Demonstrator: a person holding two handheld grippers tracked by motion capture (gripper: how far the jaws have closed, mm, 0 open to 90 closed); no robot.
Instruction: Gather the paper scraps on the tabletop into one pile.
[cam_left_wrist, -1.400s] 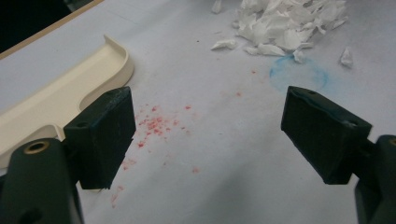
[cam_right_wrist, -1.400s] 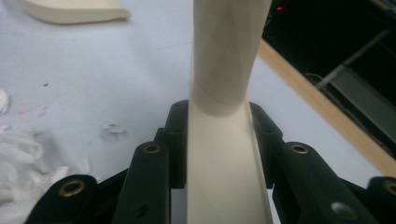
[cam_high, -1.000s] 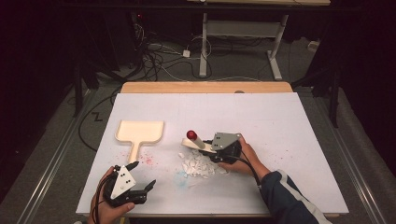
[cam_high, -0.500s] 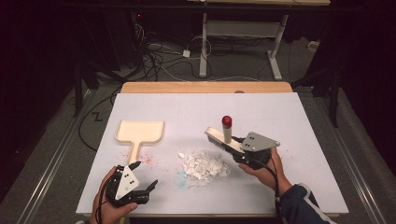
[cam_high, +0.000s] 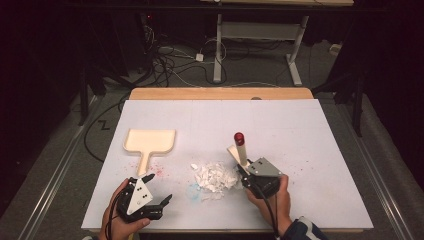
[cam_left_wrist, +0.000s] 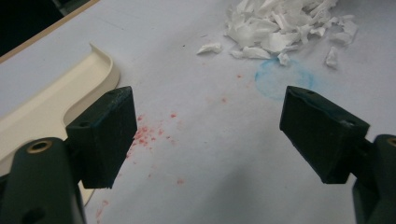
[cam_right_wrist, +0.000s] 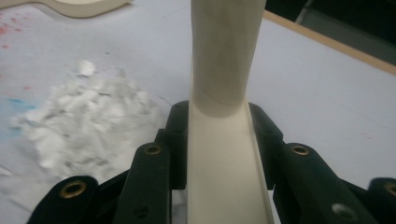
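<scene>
The right gripper (cam_high: 243, 172) is clamped narrow on the cream handle of a small brush (cam_high: 239, 150), whose red-capped end points up and away from the person while the working edge sits low beside the pile of white paper scraps (cam_high: 215, 176). In the right gripper view the jaws press both flanks of the channel-shaped handle (cam_right_wrist: 224, 154), a grip that seems chosen so the tool cannot twist when it is pushed sideways against the litter. The brush stands on the pile's right, which suggests the sweep is meant to run leftward across the surface (cam_high: 310, 150). The cream dustpan (cam_high: 149, 141) lies flat on that far side, well apart from the scraps, its handle toward the person; lying there with nothing holding it, it would likely slide if the scraps were driven into it. That may explain the left gripper (cam_high: 157, 189), which rests near the front edge with its jaws wide and nothing between them, aimed between the dustpan and the scraps: in the left gripper view the pan's raised rim (cam_left_wrist: 100, 58) lies just beyond one jaw, so it looks ready to steady or pick up the pan. Red flecks (cam_left_wrist: 147, 133) and a faint blue ring (cam_left_wrist: 282, 79) mark the sheet near the pile but play no part. The scraps sit loosely heaped, not yet swept.
</scene>
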